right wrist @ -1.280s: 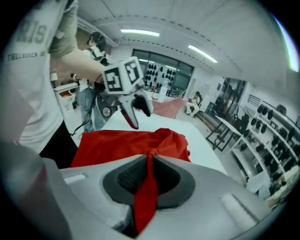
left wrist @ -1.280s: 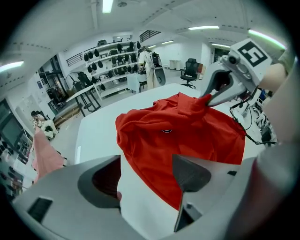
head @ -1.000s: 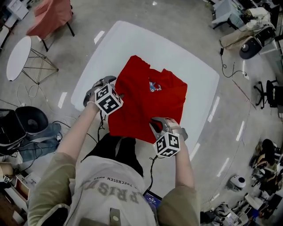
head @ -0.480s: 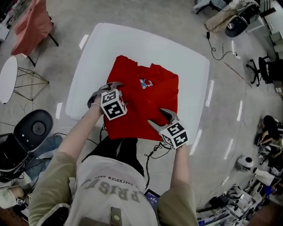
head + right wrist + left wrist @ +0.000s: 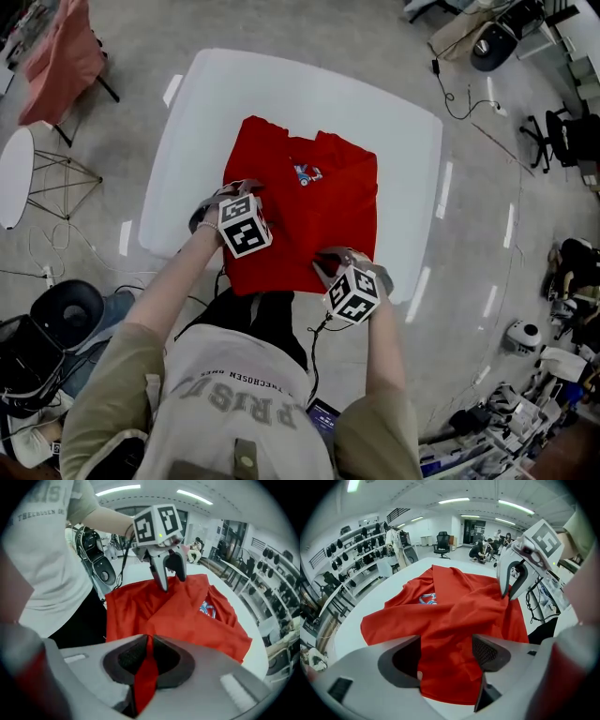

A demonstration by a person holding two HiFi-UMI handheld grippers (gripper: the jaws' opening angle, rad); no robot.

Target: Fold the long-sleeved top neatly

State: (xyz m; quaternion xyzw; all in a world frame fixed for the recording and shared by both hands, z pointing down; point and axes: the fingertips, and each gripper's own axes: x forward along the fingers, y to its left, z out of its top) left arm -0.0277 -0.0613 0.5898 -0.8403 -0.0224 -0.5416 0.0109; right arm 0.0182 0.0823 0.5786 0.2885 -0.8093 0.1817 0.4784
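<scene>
Pinching a fold of the red long-sleeved top (image 5: 305, 220), the right gripper (image 5: 149, 660) works at the near edge of the white table (image 5: 281, 84). Its jaws have just been closing and are now pressed together on a narrow strip of red cloth that runs up between the pads. The left gripper (image 5: 446, 648) stands over the garment's side nearer the table's left edge. Its jaws are spread wide, with loose fabric lying beneath the gap and nothing clamped. The top lies across the middle of the table, partly folded and rumpled, with its hem toward the near edge, where the person stands, and its neckline toward the far edge. A small printed motif (image 5: 307, 174) shows on the chest, on the half of the garment closer to the table's far edge. Both grippers tilt steeply down toward the tabletop.
</scene>
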